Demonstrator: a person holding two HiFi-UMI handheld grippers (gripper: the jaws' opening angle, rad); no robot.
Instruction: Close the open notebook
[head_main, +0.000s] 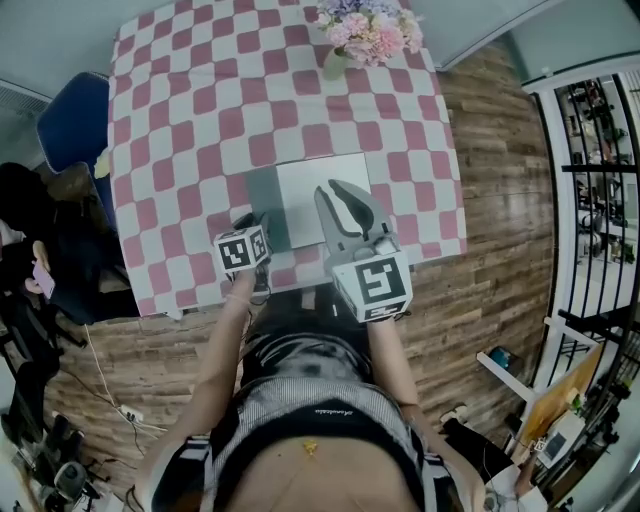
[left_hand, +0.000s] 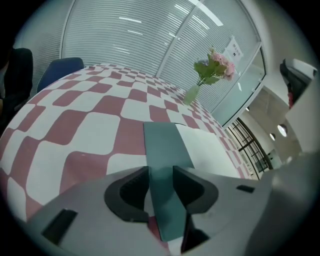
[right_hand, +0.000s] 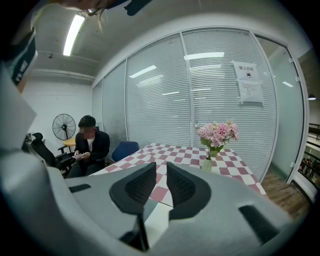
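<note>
My left claw (left_hand: 161, 176) stood apart and empty, lined up over the green cover (left_hand: 162, 142) of the notebook (head_main: 298, 200). The notebook lay open near the table's (head_main: 180, 130) front edge, where I judged the cover easiest to catch. My right claw (head_main: 333, 190) hovered narrowly apart, empty.

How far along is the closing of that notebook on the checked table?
Nothing looks done: the notebook lies open, white page up, teal cover spread beside it. In hand: the left gripper, jaws apart, has the cover lined up between them, unpinched. The right gripper hovers empty over the page. Left: grip the cover and fold it shut.
</note>
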